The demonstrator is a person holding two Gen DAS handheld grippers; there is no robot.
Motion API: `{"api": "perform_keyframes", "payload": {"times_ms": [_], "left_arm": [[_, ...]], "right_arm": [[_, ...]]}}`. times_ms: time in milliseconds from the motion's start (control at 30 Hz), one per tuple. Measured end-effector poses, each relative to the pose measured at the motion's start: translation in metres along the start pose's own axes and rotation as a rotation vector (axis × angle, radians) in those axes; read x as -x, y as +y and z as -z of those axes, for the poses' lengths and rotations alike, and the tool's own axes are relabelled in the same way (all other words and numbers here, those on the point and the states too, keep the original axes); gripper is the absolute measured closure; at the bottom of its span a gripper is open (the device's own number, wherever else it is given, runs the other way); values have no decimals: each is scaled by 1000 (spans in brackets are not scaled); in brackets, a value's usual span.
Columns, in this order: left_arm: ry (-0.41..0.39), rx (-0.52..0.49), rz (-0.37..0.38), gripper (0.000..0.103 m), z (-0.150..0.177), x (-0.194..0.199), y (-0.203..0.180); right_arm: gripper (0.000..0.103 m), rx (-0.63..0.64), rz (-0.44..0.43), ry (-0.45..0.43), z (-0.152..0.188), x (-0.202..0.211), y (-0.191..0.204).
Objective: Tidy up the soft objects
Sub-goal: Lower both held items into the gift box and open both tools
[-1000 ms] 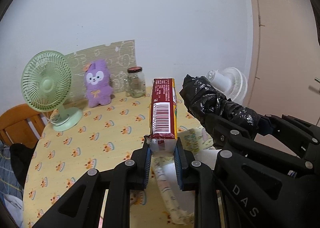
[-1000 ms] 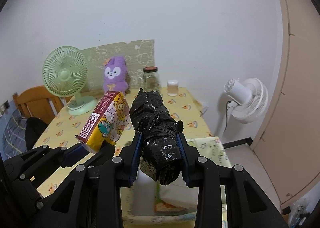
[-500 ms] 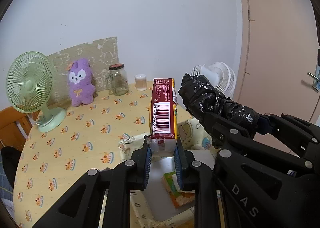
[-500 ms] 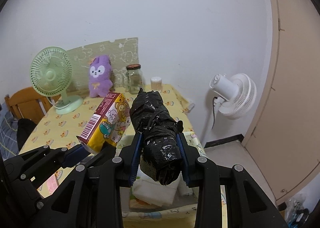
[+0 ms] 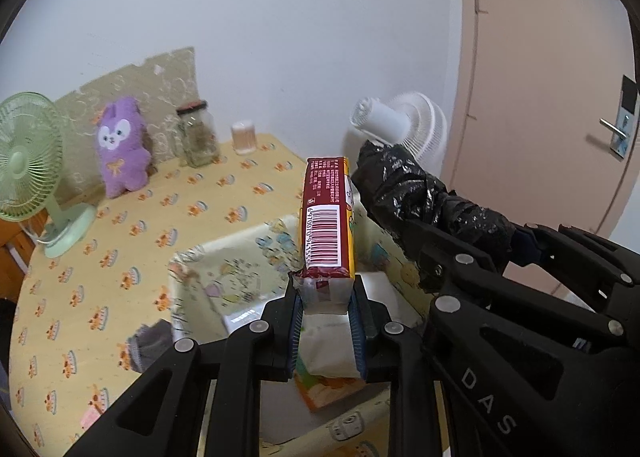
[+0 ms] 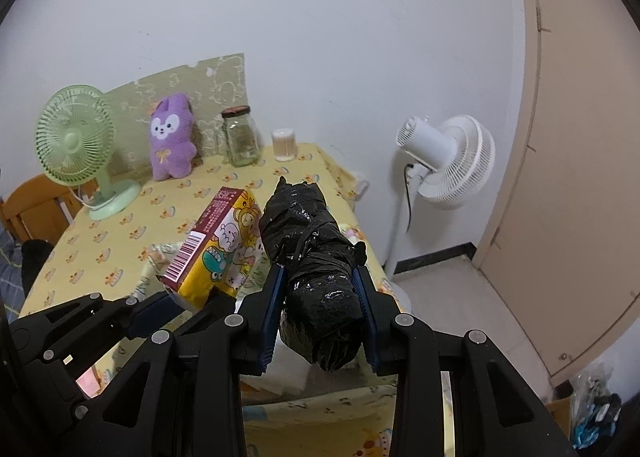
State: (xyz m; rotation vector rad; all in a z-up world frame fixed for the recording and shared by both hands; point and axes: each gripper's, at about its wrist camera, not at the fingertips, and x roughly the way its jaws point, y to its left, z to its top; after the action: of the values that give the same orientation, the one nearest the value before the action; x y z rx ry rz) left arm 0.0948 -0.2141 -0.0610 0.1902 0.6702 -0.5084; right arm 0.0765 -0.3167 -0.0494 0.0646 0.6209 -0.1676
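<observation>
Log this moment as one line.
left tool: holds snack pack | right tool: holds black bag roll | both above fabric bin

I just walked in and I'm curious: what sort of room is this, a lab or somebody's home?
Most likely a home, perhaps a small dining corner. A table under a yellow printed tablecloth holds a purple plush toy, a green desk fan and a glass jar, and a white standing fan stands by a plain door.
</observation>
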Motion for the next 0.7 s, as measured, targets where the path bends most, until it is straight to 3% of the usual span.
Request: {"api": "perform_keyframes", "payload": {"times_ms": [100,200,333,700], "left_arm": [[23,-19,13,80,2,-6,-6],[42,-36,19,62,4,-10,-11],[44,-92,-39,44,5,-13,-15],[63,-103,-92,33,5,-15,-2]], "right_arm": [[65,-23,5,17,5,-4,-6],[65,-31,12,32,10,-8,-10],[65,-41,15,51,15,-13,-14],[65,-46,-33,80,14,-26,-5]]}}
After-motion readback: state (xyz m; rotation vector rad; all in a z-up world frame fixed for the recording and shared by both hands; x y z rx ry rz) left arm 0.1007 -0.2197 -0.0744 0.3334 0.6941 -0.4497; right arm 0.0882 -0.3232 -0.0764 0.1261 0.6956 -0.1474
